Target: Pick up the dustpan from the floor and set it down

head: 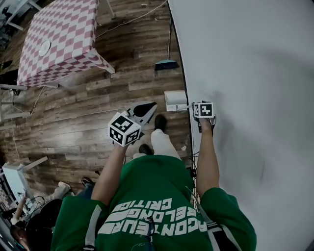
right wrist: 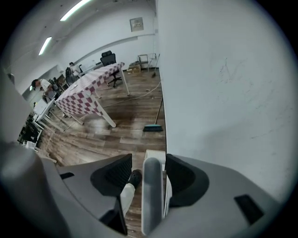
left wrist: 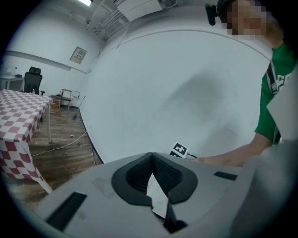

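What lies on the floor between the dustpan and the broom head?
Nothing: only bare wooden floor separates the dustpan from the broom, as the head view shows.

This is an office-like workroom: a brown wood-plank floor, a long desk under a red-and-white checked cloth, a black swivel office chair, white tube ceiling lights, a plain white wall and a thin loose cable across the floor.

The dustpan handle is blurred, runs off the bottom edge and hides most of the pan. In the head view, the top edge cuts off the desk.
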Demonstrator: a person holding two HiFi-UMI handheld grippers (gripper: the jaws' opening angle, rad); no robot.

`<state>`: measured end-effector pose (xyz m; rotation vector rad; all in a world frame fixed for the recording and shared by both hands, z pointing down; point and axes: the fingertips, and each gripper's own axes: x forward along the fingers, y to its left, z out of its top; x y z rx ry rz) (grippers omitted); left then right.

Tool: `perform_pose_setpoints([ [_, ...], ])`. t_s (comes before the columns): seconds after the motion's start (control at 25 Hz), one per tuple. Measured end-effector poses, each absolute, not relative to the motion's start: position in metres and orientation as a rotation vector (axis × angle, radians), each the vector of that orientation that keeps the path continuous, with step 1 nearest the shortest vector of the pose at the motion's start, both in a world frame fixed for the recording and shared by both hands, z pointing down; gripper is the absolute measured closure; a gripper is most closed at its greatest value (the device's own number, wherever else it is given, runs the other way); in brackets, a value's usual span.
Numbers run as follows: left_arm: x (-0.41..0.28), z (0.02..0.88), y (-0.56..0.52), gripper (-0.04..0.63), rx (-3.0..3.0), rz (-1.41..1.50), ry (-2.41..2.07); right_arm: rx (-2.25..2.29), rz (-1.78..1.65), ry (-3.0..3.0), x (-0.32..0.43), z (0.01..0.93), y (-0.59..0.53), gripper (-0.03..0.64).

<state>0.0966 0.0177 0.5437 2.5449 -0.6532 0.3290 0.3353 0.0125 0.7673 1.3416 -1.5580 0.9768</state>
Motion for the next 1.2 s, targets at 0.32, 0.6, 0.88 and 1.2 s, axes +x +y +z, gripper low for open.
perform_pose_setpoints([
  [0.32, 0.113, 0.557, -0.001, 0.592, 2.501, 0.349, -0.676, 1.174, 1.096, -1.405, 0.346, 0.831, 0.002, 0.394],
  [0.6, 0.129, 0.571, -0.022, 0.592, 2.474, 0.353, -0.695, 1.146, 1.185, -1.383, 0.348, 0.849, -0.011, 0.396],
  [0.88, 0.144, 0.57, -0.038, 0.592, 2.473, 0.329, -0.723, 1.043, 1.238, -1.311, 0.353, 0.854, -0.009, 0.4],
  [1.2, 0.135, 0.567, -0.043, 0.592, 2.454, 0.296, -0.783, 0.989, 1.25, -1.295, 0.352, 0.853, -0.001, 0.48],
])
